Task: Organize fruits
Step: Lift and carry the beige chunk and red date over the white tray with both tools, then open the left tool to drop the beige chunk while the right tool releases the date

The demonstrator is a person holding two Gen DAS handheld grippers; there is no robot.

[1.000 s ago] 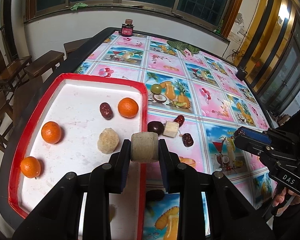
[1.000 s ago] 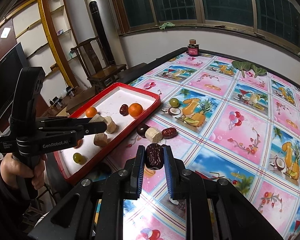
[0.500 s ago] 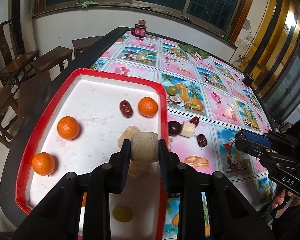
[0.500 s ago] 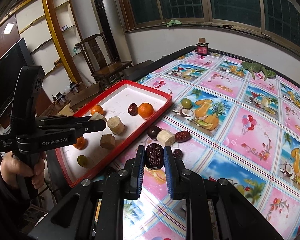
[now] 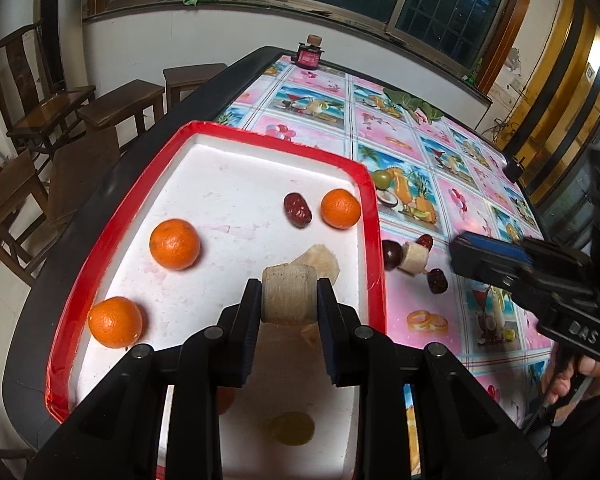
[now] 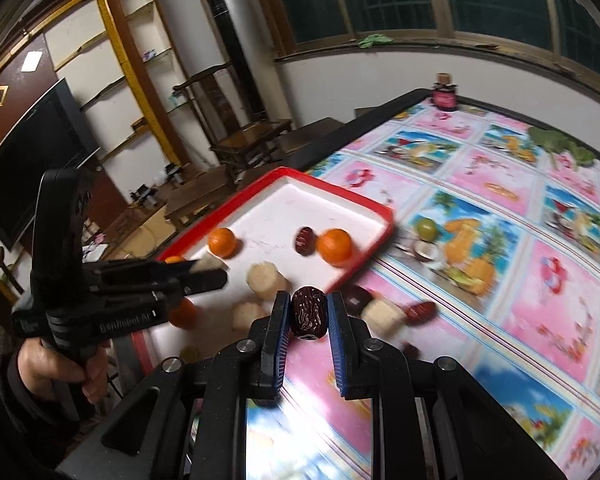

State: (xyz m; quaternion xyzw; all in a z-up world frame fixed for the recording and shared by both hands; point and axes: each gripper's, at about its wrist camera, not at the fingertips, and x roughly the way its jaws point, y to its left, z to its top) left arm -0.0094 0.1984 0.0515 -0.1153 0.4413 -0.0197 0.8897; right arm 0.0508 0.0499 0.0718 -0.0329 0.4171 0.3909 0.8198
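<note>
A pale cylindrical fruit chunk (image 5: 289, 295) is clamped between the fingers of the left gripper (image 5: 289, 300) and is held over the white floor of the red-rimmed tray (image 5: 374, 216), toward its right rim. In the tray, three oranges (image 5: 175, 244) are seen, along with a red date (image 5: 297, 210) beside the far orange, another pale chunk (image 5: 320, 260) just behind the held one, and a green fruit (image 5: 288, 428) near the near edge. A wrinkled dark date (image 6: 309, 312) is clamped in the right gripper (image 6: 309, 314), held above the table (image 6: 500, 280) just outside the tray's near right rim. A small cluster of fruit (image 5: 414, 256) is left on the tablecloth beside that rim.
</note>
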